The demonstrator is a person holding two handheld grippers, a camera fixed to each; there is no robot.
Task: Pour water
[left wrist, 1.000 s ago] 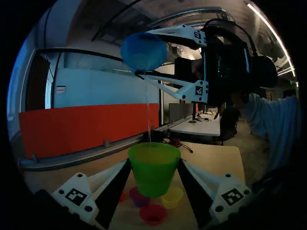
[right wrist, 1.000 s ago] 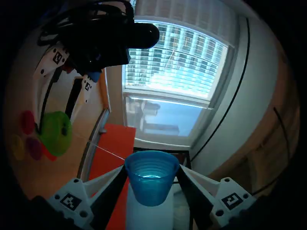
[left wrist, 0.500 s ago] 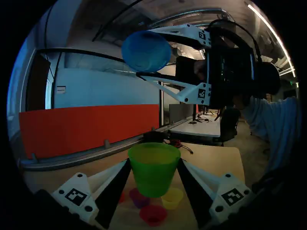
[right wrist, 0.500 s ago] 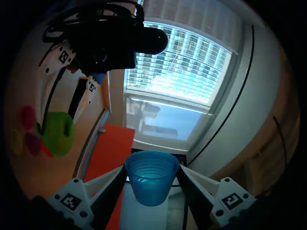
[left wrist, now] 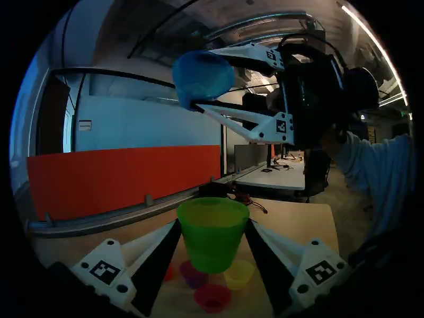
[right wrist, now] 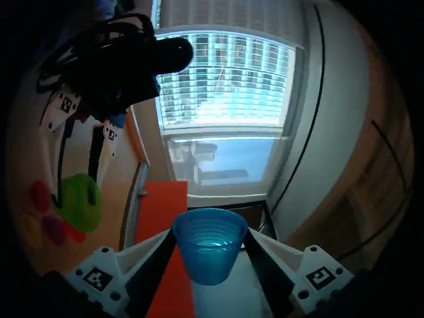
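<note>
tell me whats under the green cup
Below the green cup, on the table: a purple cup, a yellow cup and a pink cup. The green one hides part of the first two.

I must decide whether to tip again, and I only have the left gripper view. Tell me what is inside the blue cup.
Observer: In the right gripper view the blue cup holds a pale patch at its bottom that looks like a little water, far below the rim.
Operator: Report the grip.
Observer: The right hand-held gripper has both fingers pressed on the cup's sides just under the rim.
Operator: Say what it faces.
Observer: A window with blinds; the green cup sits low on that view's left.
</note>
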